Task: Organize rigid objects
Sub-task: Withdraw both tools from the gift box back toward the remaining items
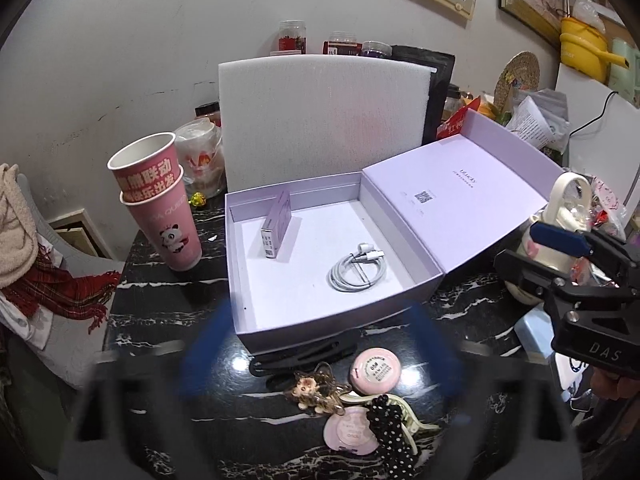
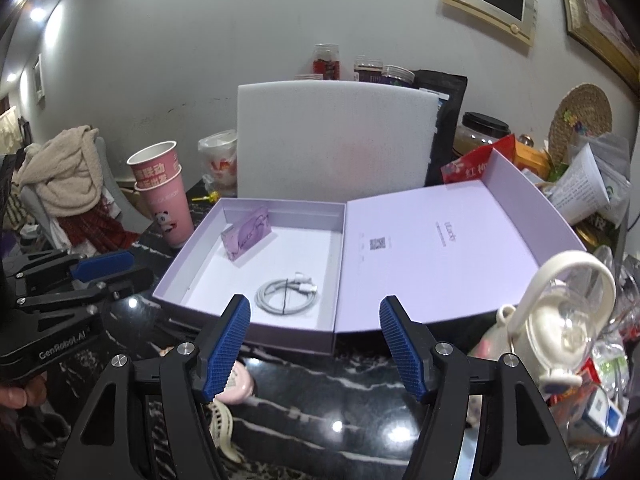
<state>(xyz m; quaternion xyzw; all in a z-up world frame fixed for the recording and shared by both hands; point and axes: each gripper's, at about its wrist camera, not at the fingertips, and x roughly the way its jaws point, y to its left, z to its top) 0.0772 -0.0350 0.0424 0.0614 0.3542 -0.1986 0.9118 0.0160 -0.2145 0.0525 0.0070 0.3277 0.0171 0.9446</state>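
Note:
An open lilac box (image 1: 340, 320) stands on the black marble table with its lid (image 1: 460, 208) folded out to the right. Inside it a small purple carton (image 1: 278, 224) leans and a coiled white cable (image 1: 358, 272) lies flat. In front of the box lie a pink round compact (image 1: 375, 372), a second pink disc (image 1: 351, 428), a fluffy keychain (image 1: 310, 390), a polka-dot hair clip (image 1: 394, 436) and a black clip (image 1: 304, 354). My left gripper (image 1: 320, 344) hangs over them, blurred, open wide and empty. My right gripper (image 2: 316, 344) is open and empty before the box (image 2: 256, 328).
A white foam sheet (image 1: 324, 120) stands behind the box. Two stacked pink cups (image 1: 160, 200) are at its left. A white handled bottle (image 2: 560, 320) and packed clutter crowd the right side. A chair with a red scarf (image 1: 60, 292) sits beyond the table's left edge.

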